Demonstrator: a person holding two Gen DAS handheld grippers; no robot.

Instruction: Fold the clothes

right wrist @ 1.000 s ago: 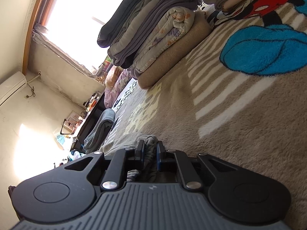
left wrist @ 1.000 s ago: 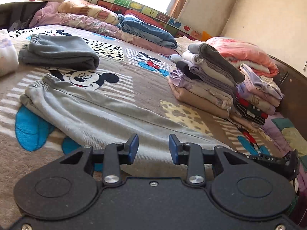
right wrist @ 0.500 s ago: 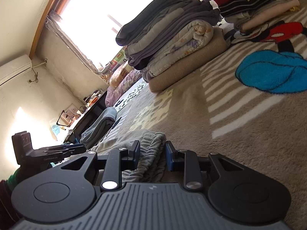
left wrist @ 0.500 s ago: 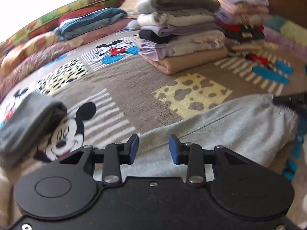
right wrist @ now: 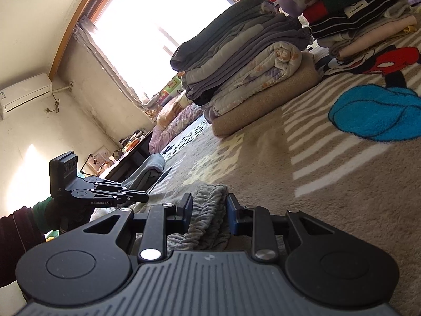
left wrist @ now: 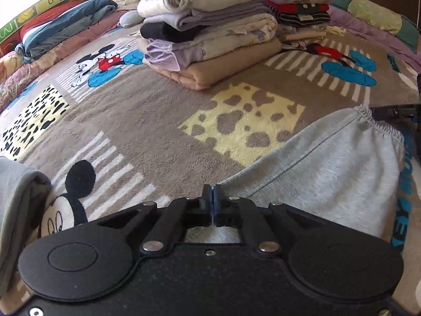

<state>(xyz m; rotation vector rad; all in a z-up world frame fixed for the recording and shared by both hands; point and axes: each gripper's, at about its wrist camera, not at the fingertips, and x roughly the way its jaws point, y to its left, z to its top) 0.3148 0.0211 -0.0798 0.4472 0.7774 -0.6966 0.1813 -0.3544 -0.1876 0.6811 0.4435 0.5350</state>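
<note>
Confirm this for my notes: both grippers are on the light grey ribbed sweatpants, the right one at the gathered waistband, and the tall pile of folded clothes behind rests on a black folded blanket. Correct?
Not quite. The bottom layer of the tall pile of folded clothes is a tan folded blanket, not black; the left wrist view shows it. Otherwise right: both grippers are on the light grey ribbed sweatpants, the right gripper at the gathered waistband.

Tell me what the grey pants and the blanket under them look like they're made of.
Grey pants: soft knit, likely cotton jersey or fleece; matte heathered surface, gathered elastic waistband. Blanket: plush, probably synthetic fleece; fuzzy raised pile with printed cartoon panels.
</note>
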